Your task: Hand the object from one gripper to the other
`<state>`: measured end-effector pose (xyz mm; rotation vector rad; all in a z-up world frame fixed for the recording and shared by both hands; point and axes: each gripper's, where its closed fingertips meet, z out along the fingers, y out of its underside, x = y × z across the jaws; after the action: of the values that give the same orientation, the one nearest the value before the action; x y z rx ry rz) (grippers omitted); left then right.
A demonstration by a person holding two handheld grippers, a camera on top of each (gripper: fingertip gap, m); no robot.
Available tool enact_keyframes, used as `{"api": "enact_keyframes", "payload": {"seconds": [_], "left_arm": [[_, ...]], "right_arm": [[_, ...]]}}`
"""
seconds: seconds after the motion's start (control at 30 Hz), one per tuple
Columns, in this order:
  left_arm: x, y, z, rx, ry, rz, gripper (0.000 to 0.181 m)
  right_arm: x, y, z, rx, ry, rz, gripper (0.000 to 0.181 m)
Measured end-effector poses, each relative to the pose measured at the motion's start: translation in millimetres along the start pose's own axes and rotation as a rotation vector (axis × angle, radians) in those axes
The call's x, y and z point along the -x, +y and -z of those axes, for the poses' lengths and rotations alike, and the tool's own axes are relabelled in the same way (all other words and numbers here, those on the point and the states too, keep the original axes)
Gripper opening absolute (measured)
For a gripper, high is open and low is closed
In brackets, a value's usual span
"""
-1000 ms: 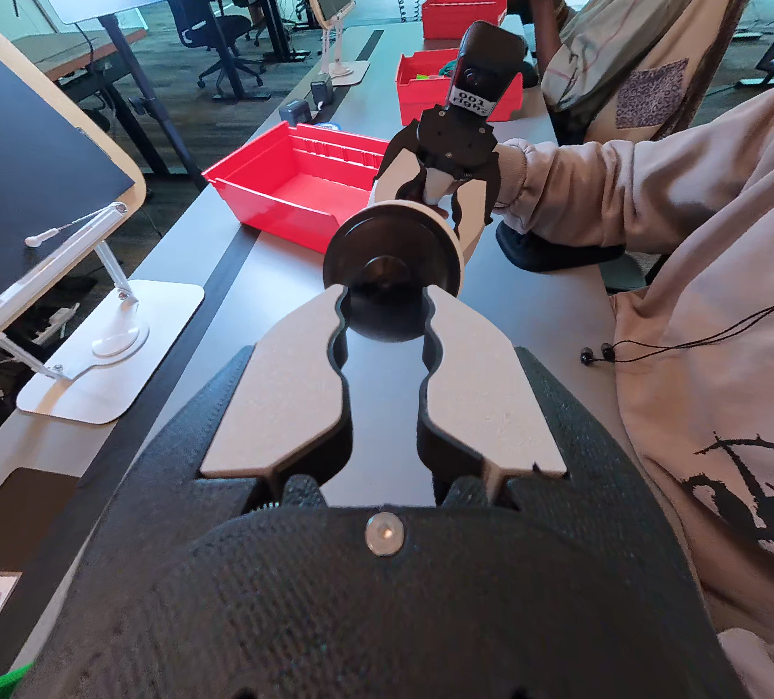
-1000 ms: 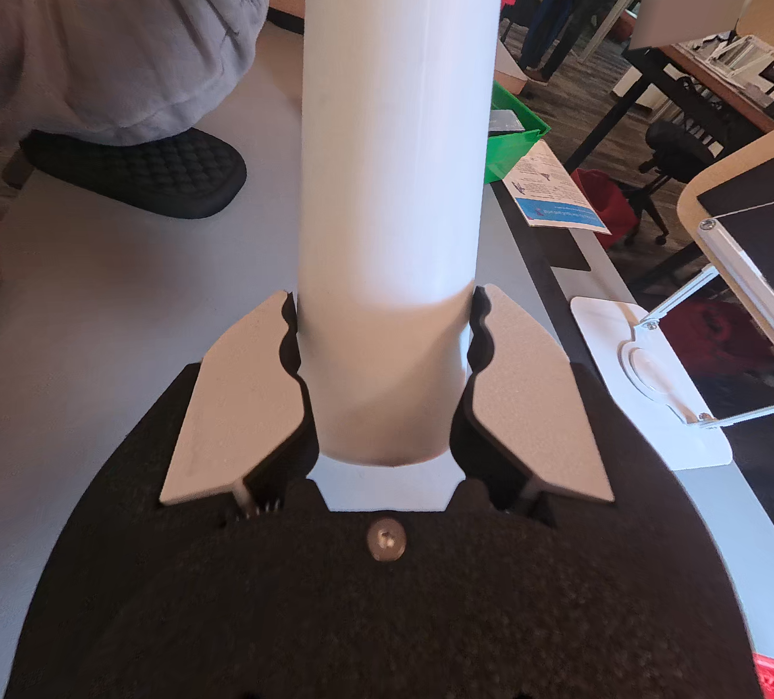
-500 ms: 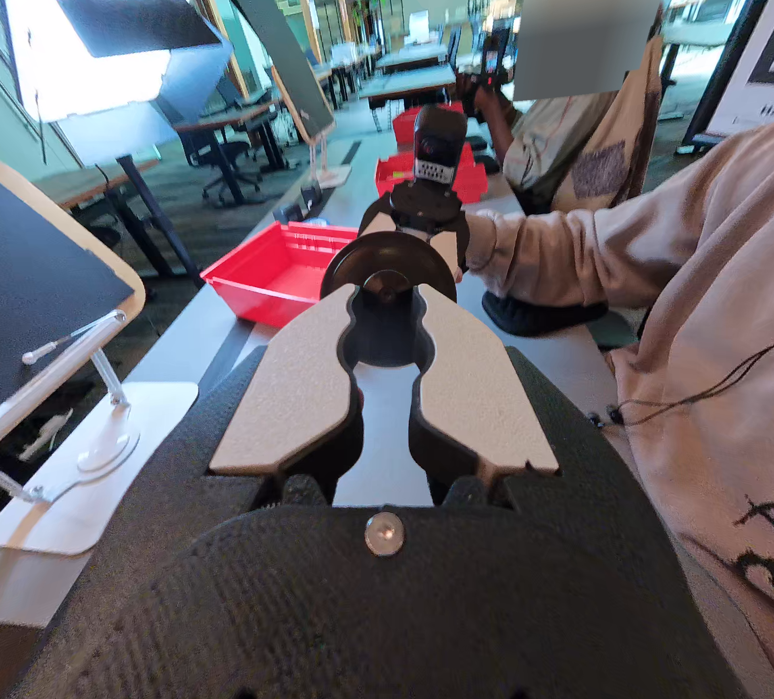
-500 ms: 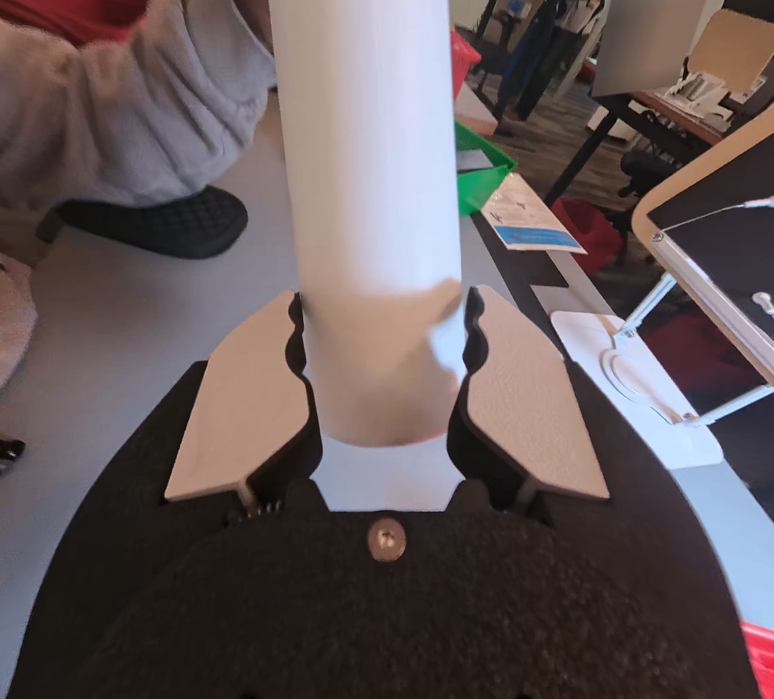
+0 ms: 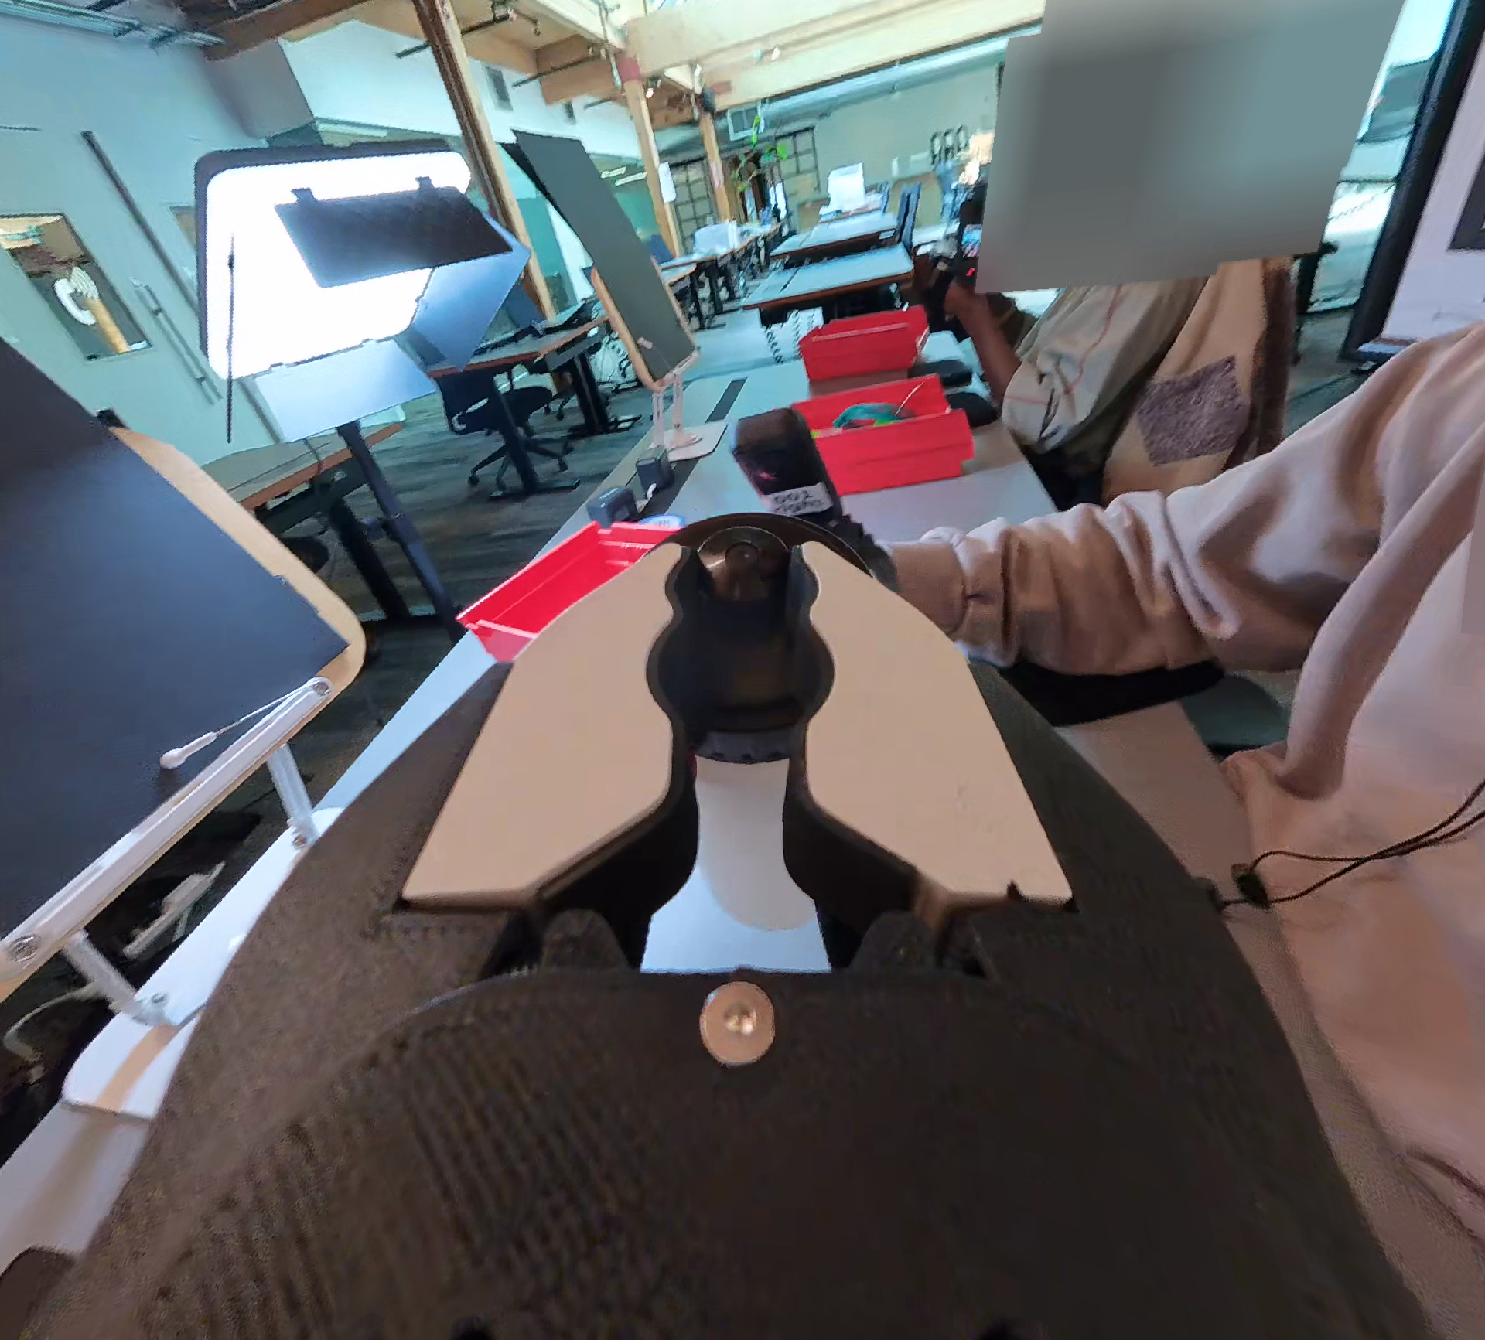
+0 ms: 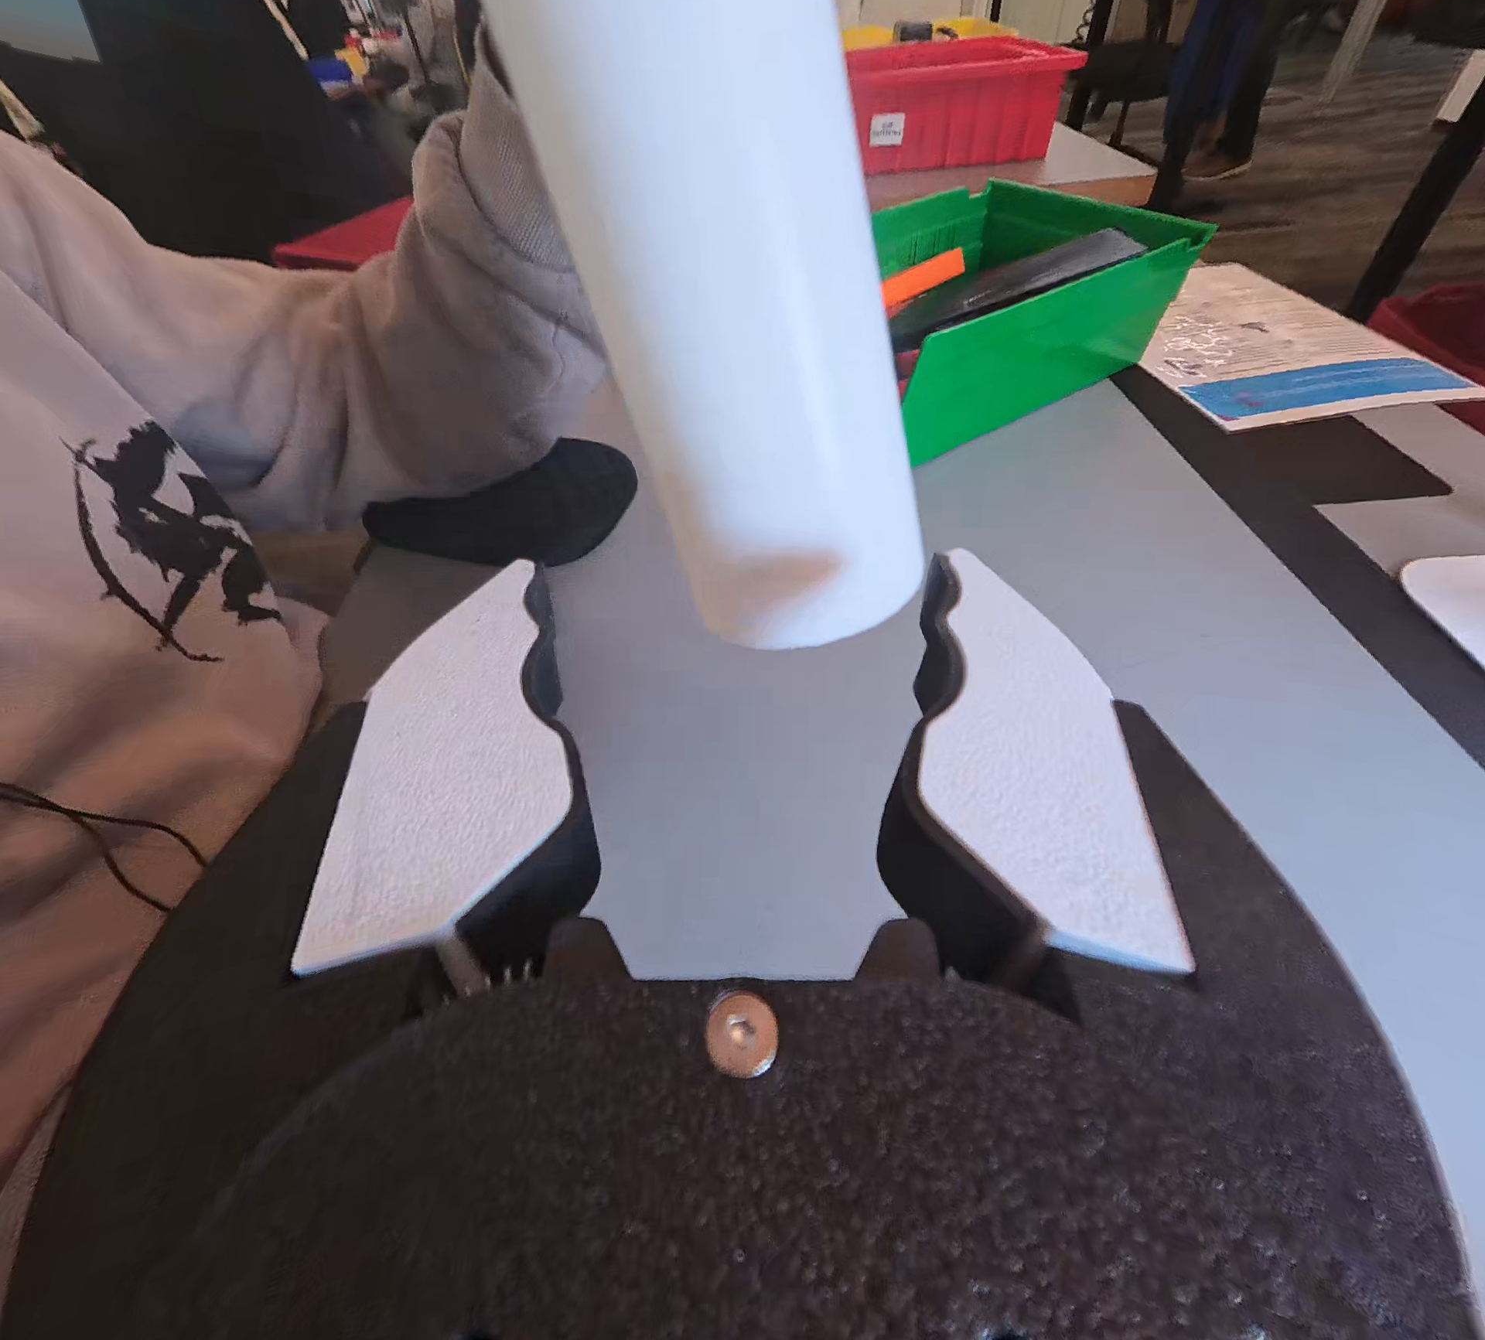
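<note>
Both grippers face each other: your left gripper [image 5: 741, 578] clamps the white bottle's [image 6: 707, 241] black cap at twelve o'clock; your right gripper [image 6: 735, 578] is spread wide, bottle free between its fingers.

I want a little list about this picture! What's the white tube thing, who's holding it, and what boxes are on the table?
object: white bottle with a black cap
left gripper: jaws shut on the black cap
right gripper: jaws open, clear of the bottle's base
handover: bottle held by the left gripper only
boxes: green bin and red bin on the grey table
</note>
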<state>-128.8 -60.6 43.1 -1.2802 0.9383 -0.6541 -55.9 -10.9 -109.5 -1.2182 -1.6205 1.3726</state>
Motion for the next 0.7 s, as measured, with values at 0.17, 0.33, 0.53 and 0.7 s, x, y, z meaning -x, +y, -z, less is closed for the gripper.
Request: {"api": "enact_keyframes", "payload": {"seconds": [0.17,0.33,0.53,0.7], "left_arm": [[-2.6,22.4,-14.9,0.131,-0.009,-0.047,0.021],[-24.6,49.3,-47.6,0.24,0.079,-0.064,0.021],[-64.0,65.5,-76.9,0.262,0.268,-0.014,0.021],[-68.0,63.8,-77.8,0.237,0.295,0.019,0.022]], "right_arm": [[2.8,-17.0,-0.1,-0.003,0.102,0.118,0.087],[17.7,-41.2,3.3,-0.046,0.141,0.205,0.09],[53.8,-30.8,-18.0,0.004,-0.043,0.181,0.095],[60.2,-31.9,-22.1,-0.019,-0.091,0.158,0.087]]}}
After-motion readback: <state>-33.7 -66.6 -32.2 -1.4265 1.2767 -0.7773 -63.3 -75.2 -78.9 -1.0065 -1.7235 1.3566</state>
